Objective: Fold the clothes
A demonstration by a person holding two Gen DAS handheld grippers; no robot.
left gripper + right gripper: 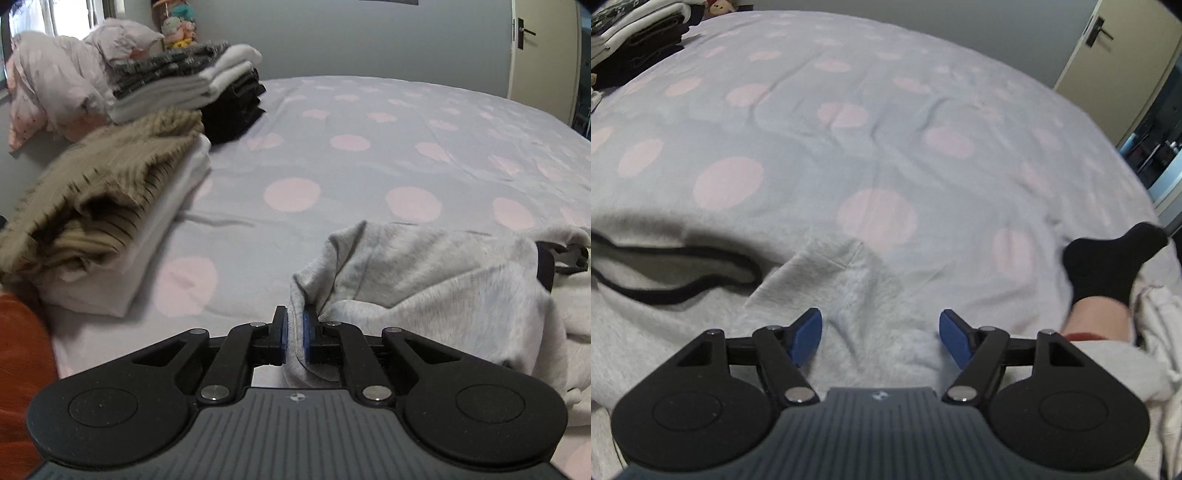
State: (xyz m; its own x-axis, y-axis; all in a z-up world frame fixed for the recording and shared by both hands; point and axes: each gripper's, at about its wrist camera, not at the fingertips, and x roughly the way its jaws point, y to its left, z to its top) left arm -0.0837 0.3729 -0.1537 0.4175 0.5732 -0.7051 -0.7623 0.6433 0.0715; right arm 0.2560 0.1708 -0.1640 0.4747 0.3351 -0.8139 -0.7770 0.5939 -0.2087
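- Covering the bed (369, 122) is a pale sheet with pink dots, lying under a grey wall, with a door (543, 48) standing at the far right.
- Along the bed's left edge, a tan ribbed garment (99, 192) is sitting on a folded white piece, near the front.
- Behind that, a taller stack (192, 85) of grey, white and dark folded clothes is resting toward the far left corner, with crumpled pale pink bedding (55, 85) beside it.
- At the bed's near edge, the left tool (294, 338) is pinching a fold of the light grey sweatshirt (436, 273), its blue pads pressed against the cloth from both sides.
- The sweatshirt is lying bunched along the near edge, spreading rightward, its dark-trimmed neck opening (676, 266) showing in the right wrist view.
- The right tool (881, 338) is hovering over the sweatshirt with its blue fingers (807, 334) spread wide, nothing gripped between them; whether they are touching the cloth cannot be told.
- Near the bed's right edge, a person's foot in a black sock (1108, 262) is resting on the sheet.
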